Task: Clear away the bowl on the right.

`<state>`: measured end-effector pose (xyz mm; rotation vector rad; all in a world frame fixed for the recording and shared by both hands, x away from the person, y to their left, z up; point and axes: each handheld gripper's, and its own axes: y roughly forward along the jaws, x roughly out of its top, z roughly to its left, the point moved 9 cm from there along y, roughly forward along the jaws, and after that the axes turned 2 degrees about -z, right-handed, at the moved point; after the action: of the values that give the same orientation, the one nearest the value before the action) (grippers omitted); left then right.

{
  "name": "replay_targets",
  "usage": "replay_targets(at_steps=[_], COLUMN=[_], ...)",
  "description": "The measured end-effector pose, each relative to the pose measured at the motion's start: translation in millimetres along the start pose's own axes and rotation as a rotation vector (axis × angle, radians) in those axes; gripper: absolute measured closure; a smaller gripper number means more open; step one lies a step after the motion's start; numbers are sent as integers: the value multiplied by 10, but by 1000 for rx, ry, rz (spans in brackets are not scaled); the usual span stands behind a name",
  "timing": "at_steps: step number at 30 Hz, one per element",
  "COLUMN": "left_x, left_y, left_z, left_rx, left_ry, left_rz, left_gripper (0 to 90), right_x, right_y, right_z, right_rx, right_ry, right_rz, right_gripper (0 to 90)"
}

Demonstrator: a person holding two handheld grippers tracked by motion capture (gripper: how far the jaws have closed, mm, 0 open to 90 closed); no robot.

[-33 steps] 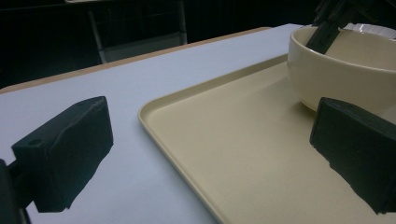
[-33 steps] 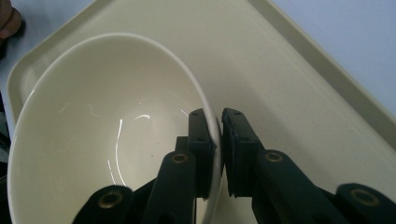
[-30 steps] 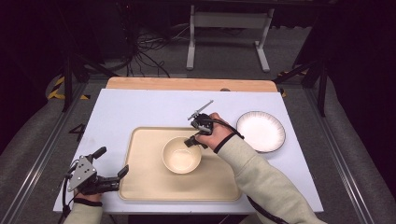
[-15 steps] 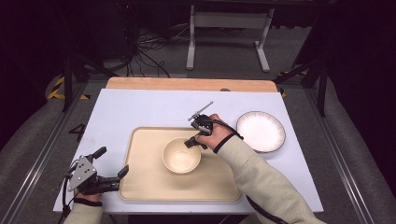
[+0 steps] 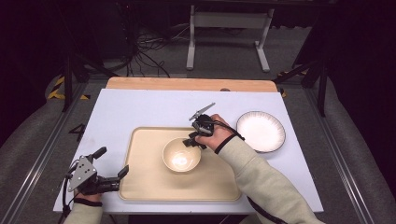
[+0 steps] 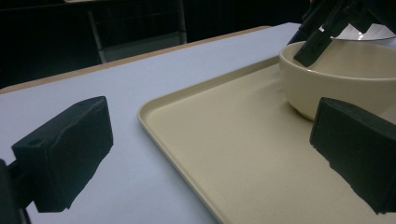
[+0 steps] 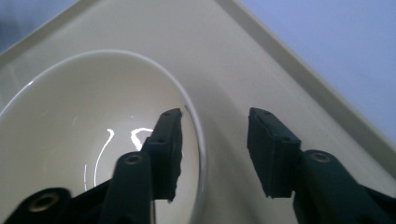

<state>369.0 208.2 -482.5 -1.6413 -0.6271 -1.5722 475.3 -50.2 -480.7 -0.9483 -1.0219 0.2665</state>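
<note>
Straddling the bowl's [image 7: 93, 140] rim on the tray [image 5: 140, 186], my right gripper [image 7: 212, 149] has just been opening, pads off it. Glazed, rigid, breakable, slippery; I'd pinch the rim squarely. Left gripper [image 5: 112, 175] idle, open.

The left gripper [image 6: 210, 154] is hovering low with its two black jaws standing wide apart, nothing between them. One jaw is hanging over the pale table [image 6: 116, 107], the other over the beige tray [image 6: 224, 140]. The cream bowl [image 6: 336, 79] is sitting on the tray at the far right. The right gripper [image 6: 322, 32] is straddling the bowl's far rim, one jaw dipping inside.
</note>
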Motion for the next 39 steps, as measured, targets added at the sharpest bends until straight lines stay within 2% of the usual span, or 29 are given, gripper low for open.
replay_targets(at_steps=[5, 9, 20, 23, 25, 29, 35, 39], left_x=[-1, 0, 0, 0, 0, 1, 0, -2], left_y=[0, 0, 1, 2, 1, 1, 1, 1], left_z=[0, 1, 5, 3, 5, 5, 5, 4], left_rx=[0, 0, 1, 0, 0, -1, -1, 0], left_ry=[1, 0, 3, 3, 5, 5, 5, 3], left_rz=[1, 1, 2, 2, 3, 1, 2, 4], left_gripper=[2, 2, 2, 2, 2, 2, 2, 2], right_x=[68, 113, 114, 110, 117, 89, 66, 35], right_y=[-81, -178, -420, -507, -560, -618, -715, -801], right_z=[21, 55, 134, 144, 142, 137, 133, 103], right_rx=[-25, -39, -36, -54, -78, -97, -83, -85], right_ry=[-28, -74, -142, -170, -208, -241, -227, -240], right_rz=[-76, -135, -318, -368, -400, -408, -458, -480], right_gripper=[388, 322, 302, 283, 275, 264, 240, 240])
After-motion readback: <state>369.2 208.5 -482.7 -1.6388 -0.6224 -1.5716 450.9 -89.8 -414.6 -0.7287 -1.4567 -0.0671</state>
